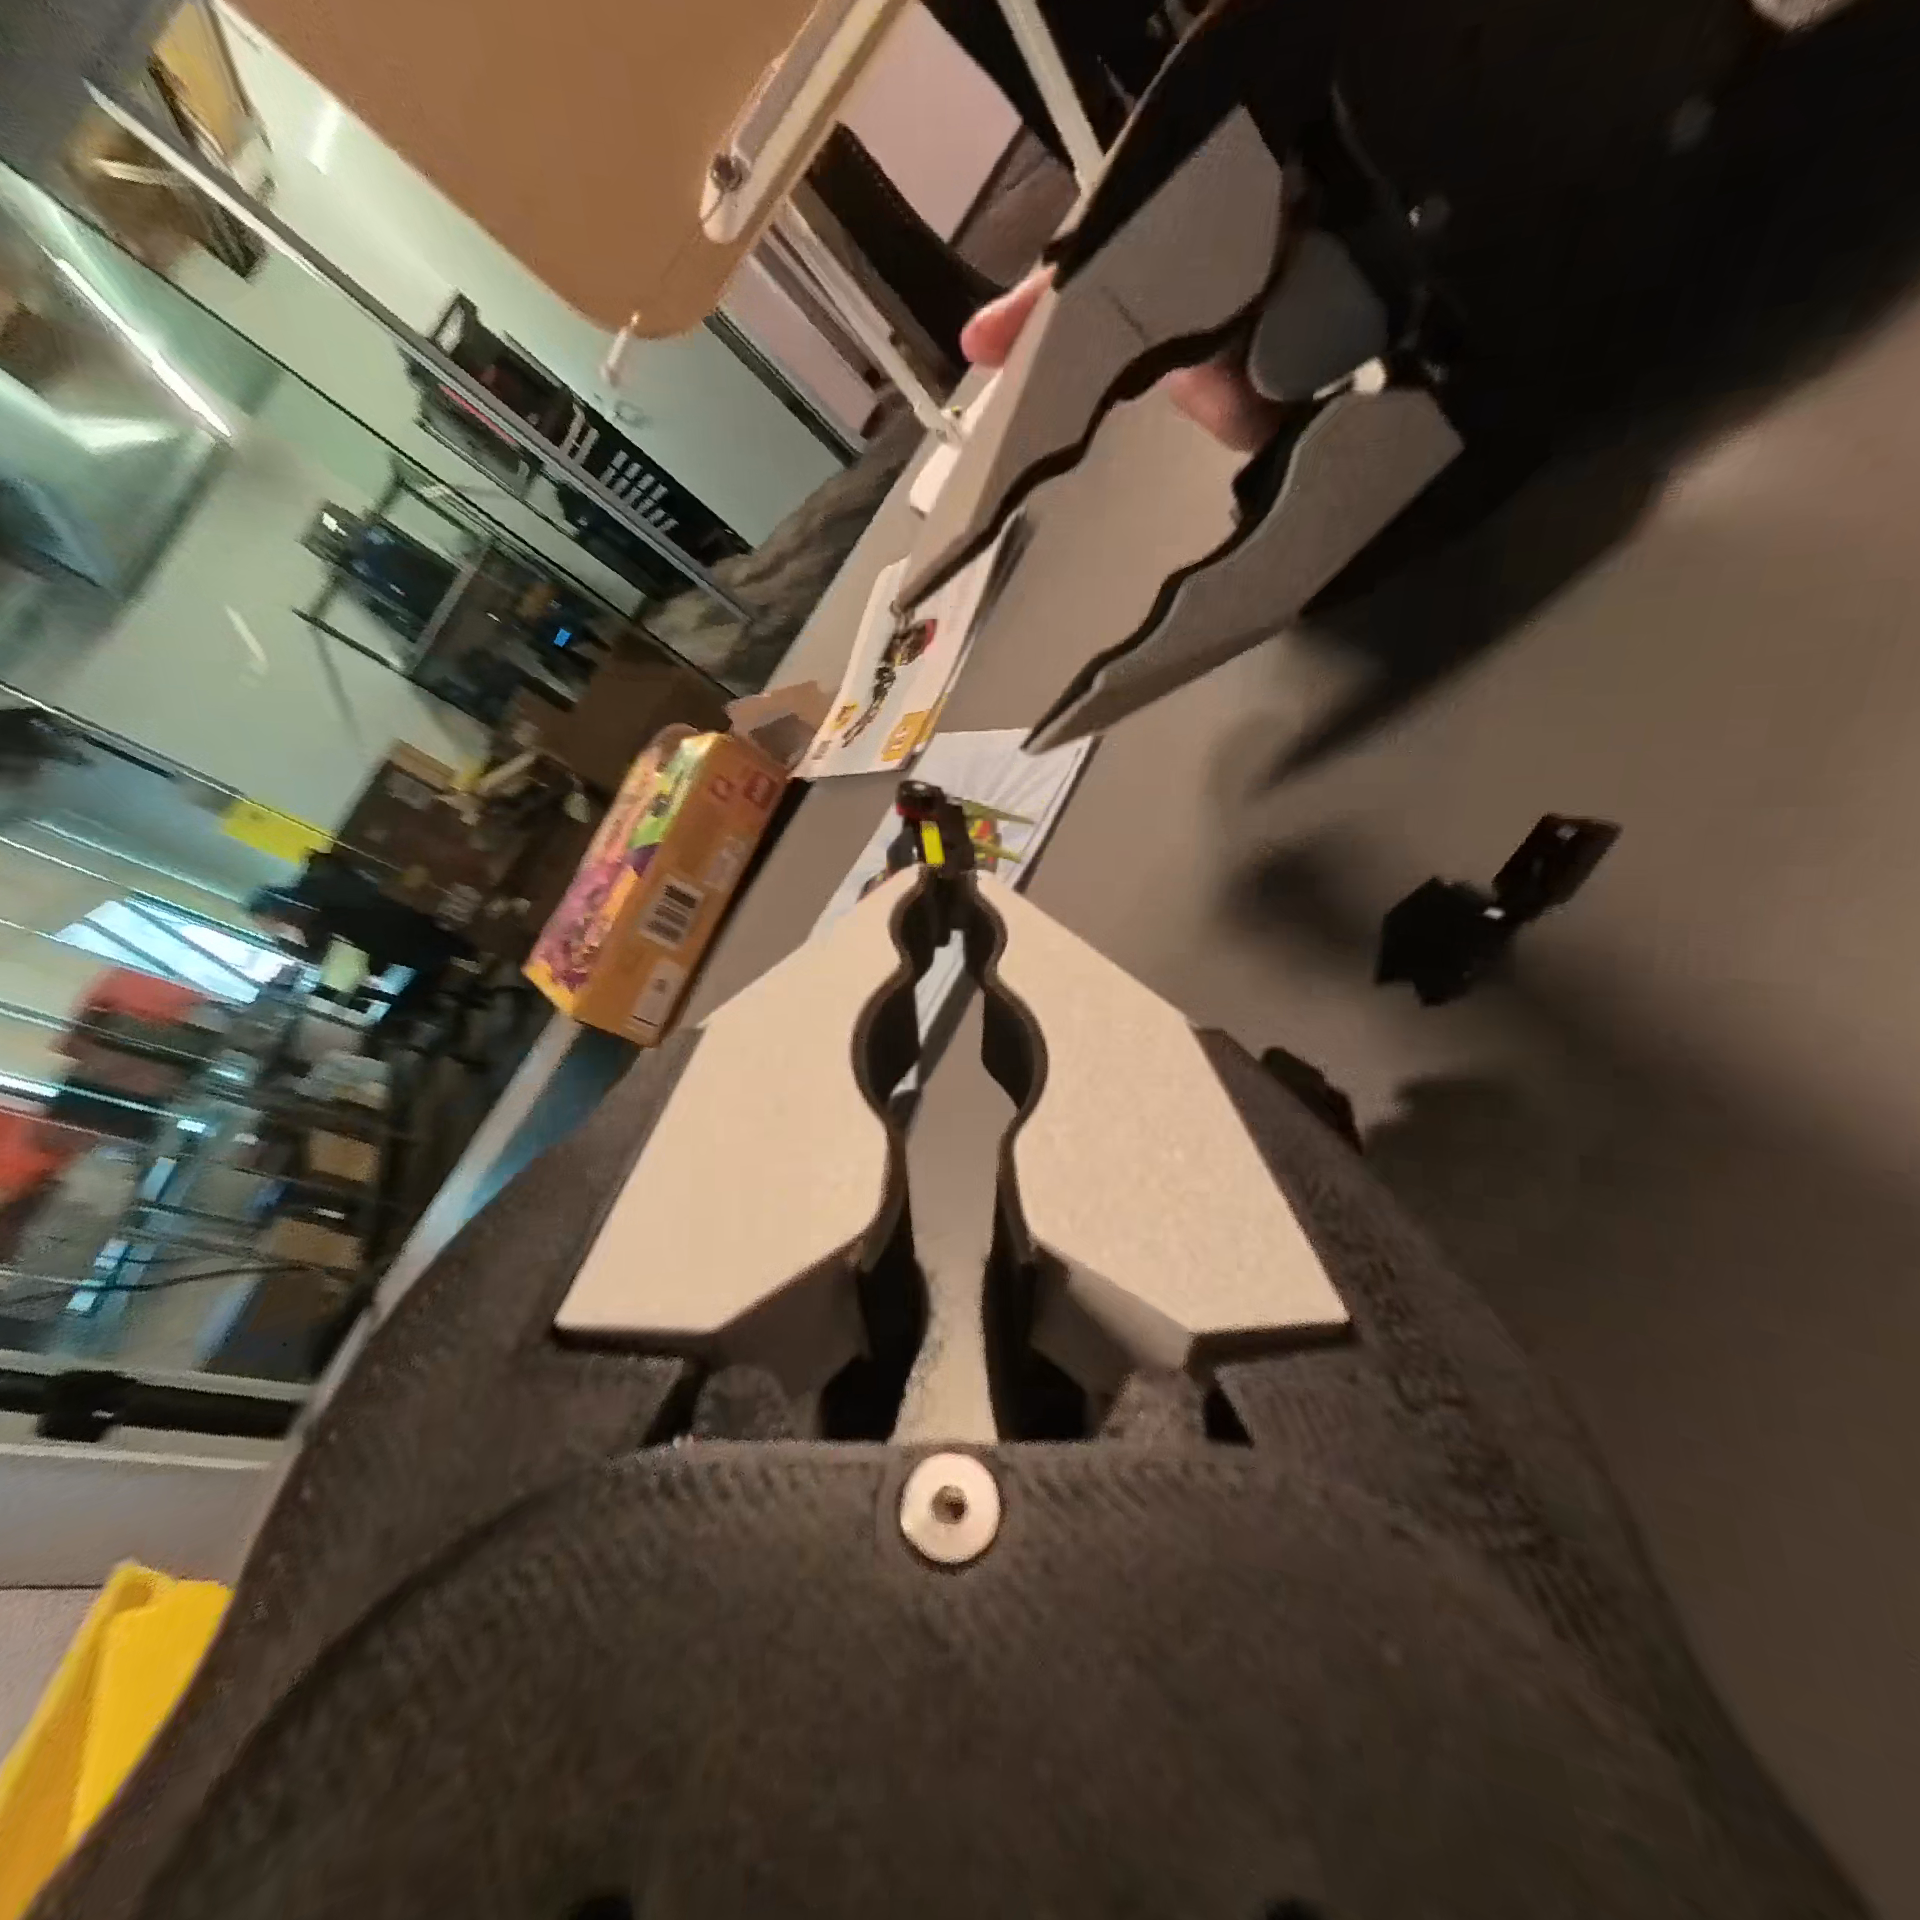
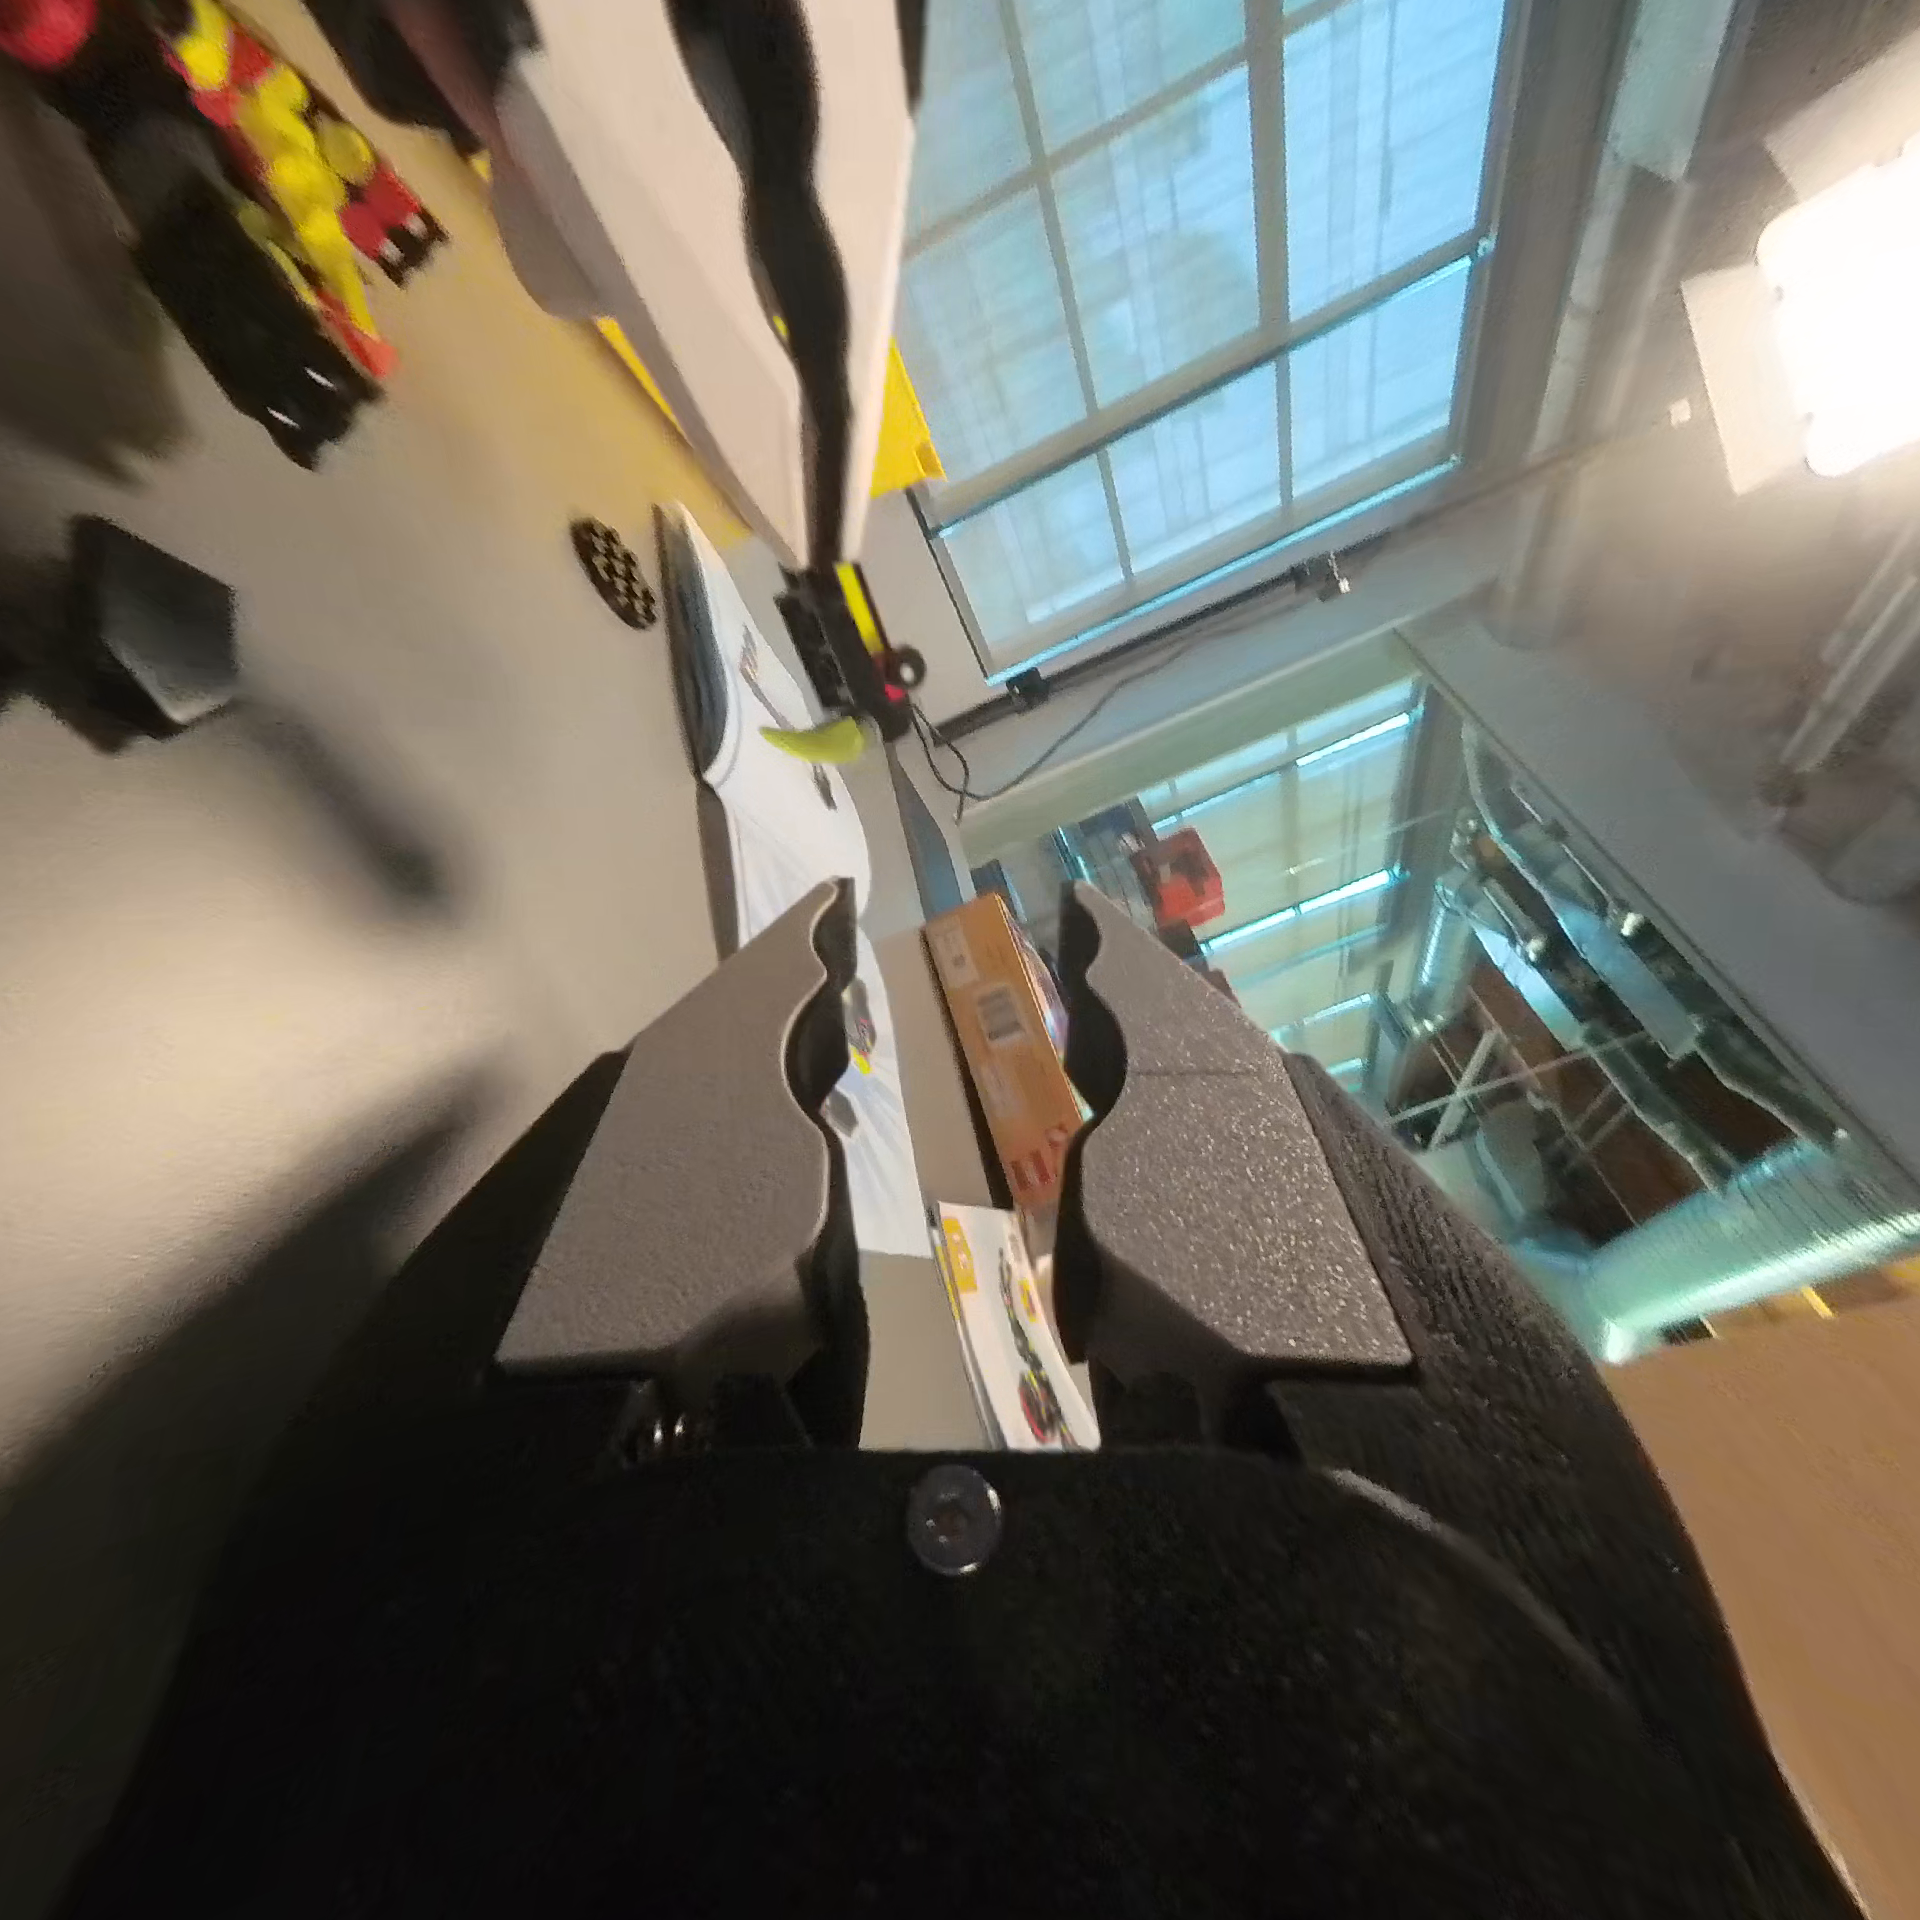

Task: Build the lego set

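Blurred black piece [image 1: 1496, 904] on table; yellow bin [image 1: 94, 1714] cut off.

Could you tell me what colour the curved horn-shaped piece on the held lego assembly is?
Lime yellow-green horn piece, clearest in the right wrist view.

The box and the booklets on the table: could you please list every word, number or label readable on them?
Orange box: barcode and red patch, lettering too blurred to read.
Booklet: yellow square, its mark too small to read.
Open sheet: pictures only, nothing legible.
Lego piece in the left gripper: no print visible.
Nothing can be quoted.
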A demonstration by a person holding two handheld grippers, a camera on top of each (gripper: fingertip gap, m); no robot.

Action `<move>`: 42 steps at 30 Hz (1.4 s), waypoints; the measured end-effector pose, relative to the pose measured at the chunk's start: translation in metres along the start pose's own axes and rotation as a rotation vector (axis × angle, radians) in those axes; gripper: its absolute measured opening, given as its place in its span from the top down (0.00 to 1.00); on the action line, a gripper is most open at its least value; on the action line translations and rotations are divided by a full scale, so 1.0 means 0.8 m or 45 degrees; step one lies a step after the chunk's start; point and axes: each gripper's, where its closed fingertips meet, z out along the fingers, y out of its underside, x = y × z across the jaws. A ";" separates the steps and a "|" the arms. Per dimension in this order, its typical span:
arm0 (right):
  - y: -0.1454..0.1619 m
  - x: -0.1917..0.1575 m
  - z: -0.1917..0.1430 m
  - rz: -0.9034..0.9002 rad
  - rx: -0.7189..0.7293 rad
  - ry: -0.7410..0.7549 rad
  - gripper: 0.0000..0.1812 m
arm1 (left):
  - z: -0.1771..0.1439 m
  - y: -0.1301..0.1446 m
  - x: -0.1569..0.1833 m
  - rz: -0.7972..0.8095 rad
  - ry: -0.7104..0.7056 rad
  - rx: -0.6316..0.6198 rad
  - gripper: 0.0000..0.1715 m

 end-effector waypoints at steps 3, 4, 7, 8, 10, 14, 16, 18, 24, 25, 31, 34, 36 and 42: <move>0.013 0.008 0.001 -0.007 -0.071 0.045 0.80 | 0.000 0.003 -0.005 0.078 -0.041 0.042 0.98; 0.018 0.010 0.001 -0.008 -0.094 0.060 0.80 | 0.000 0.003 -0.005 0.073 -0.041 0.062 0.98; 0.029 0.016 0.003 0.003 -0.162 0.099 0.81 | 0.000 0.000 0.000 0.049 -0.005 0.115 0.98; 0.032 0.018 0.004 0.006 -0.184 0.110 0.81 | 0.000 0.000 0.004 0.052 0.014 0.122 0.98; 0.039 0.020 0.007 0.009 -0.226 0.128 0.81 | 0.000 0.001 0.008 0.078 0.031 0.124 0.98; 0.051 0.026 0.010 0.014 -0.297 0.165 0.82 | -0.003 0.000 0.006 0.074 0.030 0.146 0.98; 0.055 0.029 0.010 0.024 -0.323 0.185 0.82 | -0.004 0.001 0.002 0.037 0.032 0.156 0.98; 0.059 0.032 0.010 0.033 -0.345 0.202 0.82 | -0.005 0.004 -0.003 0.004 0.031 0.157 0.98; 0.064 0.037 0.010 0.041 -0.380 0.229 0.83 | -0.006 0.011 -0.018 -0.049 -0.001 0.157 0.98; 0.064 0.037 0.010 0.041 -0.380 0.230 0.83 | -0.006 0.013 -0.020 -0.062 -0.003 0.156 0.98; 0.065 0.035 0.010 0.026 -0.385 0.221 0.82 | -0.004 0.022 -0.030 -0.080 -0.037 0.136 0.98; 0.069 0.033 0.008 -0.030 -0.430 0.224 0.82 | -0.003 0.021 -0.028 -0.081 -0.032 0.144 0.98; 0.070 0.033 0.006 -0.049 -0.462 0.235 0.82 | -0.002 0.019 -0.027 -0.062 -0.037 0.151 0.98; 0.044 0.023 0.008 -0.014 -0.460 0.246 0.81 | -0.011 0.007 -0.032 -0.002 -0.093 0.226 0.98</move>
